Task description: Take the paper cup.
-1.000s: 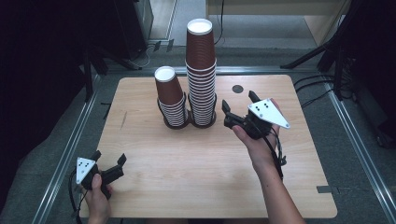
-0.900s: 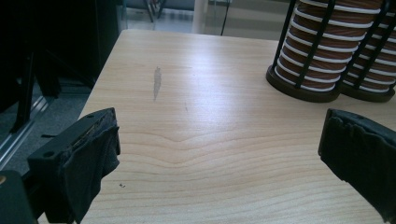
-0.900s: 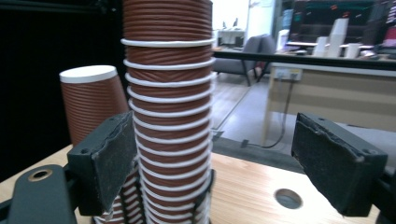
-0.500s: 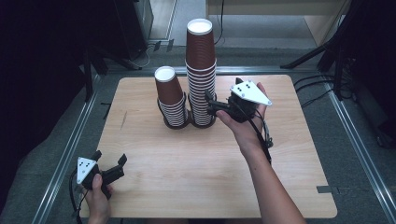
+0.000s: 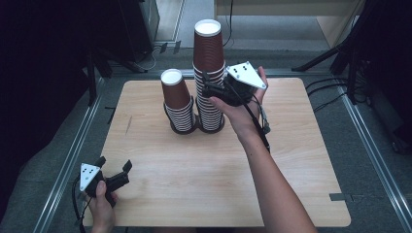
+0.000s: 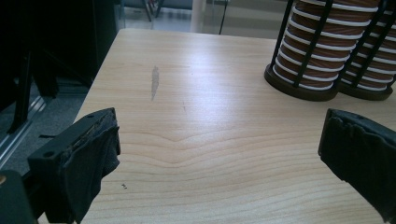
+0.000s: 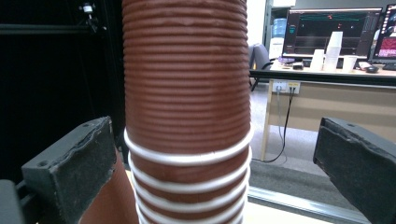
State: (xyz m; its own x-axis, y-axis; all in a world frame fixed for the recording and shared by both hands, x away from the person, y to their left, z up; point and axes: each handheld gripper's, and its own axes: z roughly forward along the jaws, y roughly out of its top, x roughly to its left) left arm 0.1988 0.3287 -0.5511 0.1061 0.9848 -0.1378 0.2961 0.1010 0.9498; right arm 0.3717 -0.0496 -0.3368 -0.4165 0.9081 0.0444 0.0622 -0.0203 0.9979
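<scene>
Two stacks of upside-down brown paper cups stand in black wire holders at the back of the wooden table [image 5: 204, 174]. The tall stack [image 5: 209, 73] is on the right, the short stack [image 5: 178, 104] on the left. My right gripper [image 5: 208, 83] is open, raised beside the tall stack, jaws on either side of its top cup [image 7: 187, 79] without touching it. My left gripper [image 5: 114, 171] is open low at the table's front left corner, nothing between its jaws. In the left gripper view the short stack's base [image 6: 308, 70] sits ahead to the right.
Metal rails [image 5: 73, 155] run along the table's left and right sides. Cables [image 5: 330, 97] lie on the floor at the right. A desk with monitors [image 7: 327, 32] stands far behind the stack. A grey smudge [image 6: 154, 81] marks the wood.
My right gripper has moved left and up from the table's right side to the tall stack, and now straddles its top cup. The left gripper has stayed put.
</scene>
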